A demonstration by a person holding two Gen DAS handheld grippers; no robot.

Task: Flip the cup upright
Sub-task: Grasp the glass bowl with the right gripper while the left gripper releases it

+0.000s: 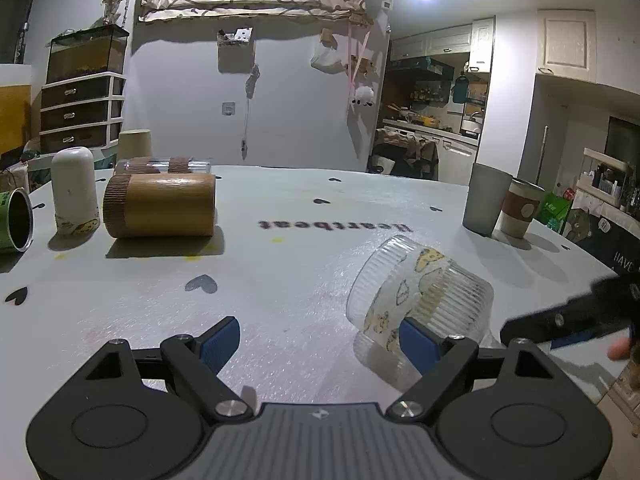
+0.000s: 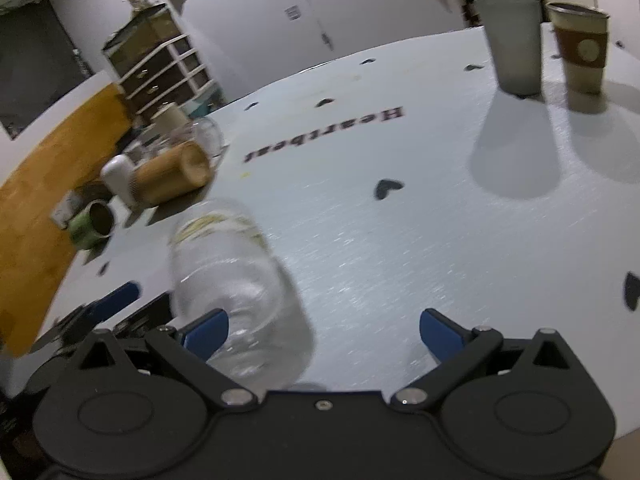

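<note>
While the table [image 1: 304,240] spreads pale, printed with black hearts and the word "Heartbeat", the clear ribbed cup [image 1: 420,300] lies tilted near that word, long axis slanting, cartoon-patterned band around its middle. Left claw [image 1: 320,344] gapes wide, one pad beside the cup; right claw [image 2: 324,332] likewise gapes, gripping nothing.

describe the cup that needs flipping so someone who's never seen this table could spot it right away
On the pale tablecloth printed with black hearts and the word "Heartbeat", look at the near edge, right in front of the two grippers. The clear ribbed cup lies tilted there beside the left gripper's right finger. It is the only see-through cup nearby, ringed by a band of yellow cartoon figures.
</note>
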